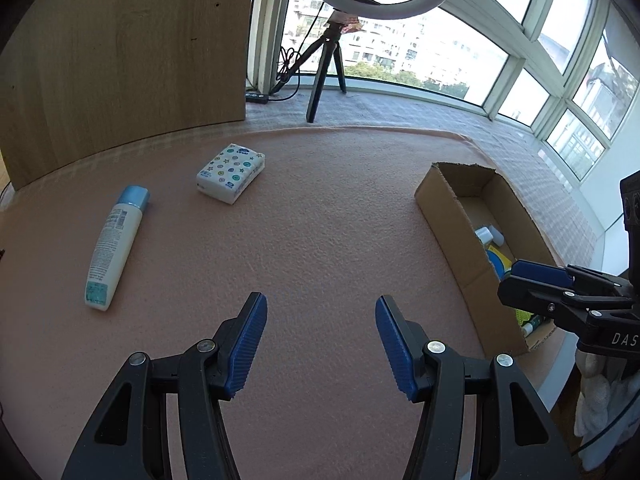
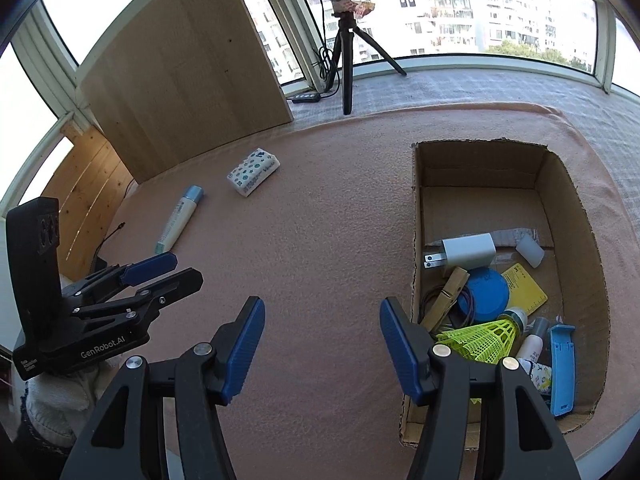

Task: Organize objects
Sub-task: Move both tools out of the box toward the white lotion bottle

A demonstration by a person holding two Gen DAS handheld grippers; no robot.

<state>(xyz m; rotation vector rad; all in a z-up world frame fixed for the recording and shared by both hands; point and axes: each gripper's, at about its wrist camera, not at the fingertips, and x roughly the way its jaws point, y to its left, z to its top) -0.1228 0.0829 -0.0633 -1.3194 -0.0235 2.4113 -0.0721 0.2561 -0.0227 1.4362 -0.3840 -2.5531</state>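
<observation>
A white bottle with a blue cap (image 1: 114,242) lies on the pink cloth at the left, also in the right wrist view (image 2: 180,218). A patterned tissue pack (image 1: 231,172) lies beyond it, also in the right wrist view (image 2: 253,172). An open cardboard box (image 2: 418,216) at the right holds a white charger (image 2: 466,250), a blue lid (image 2: 486,292), a yellow-green shuttlecock (image 2: 480,338), a clothespin and several other small items. My left gripper (image 1: 320,344) is open and empty over the cloth. My right gripper (image 2: 322,350) is open and empty at the box's left wall.
A wooden panel (image 1: 120,60) stands at the back left. A ring light on a black tripod (image 2: 347,60) and a power strip (image 2: 306,98) stand on the sill by the windows. The cloth (image 1: 320,220) ends at the table's curved front edge.
</observation>
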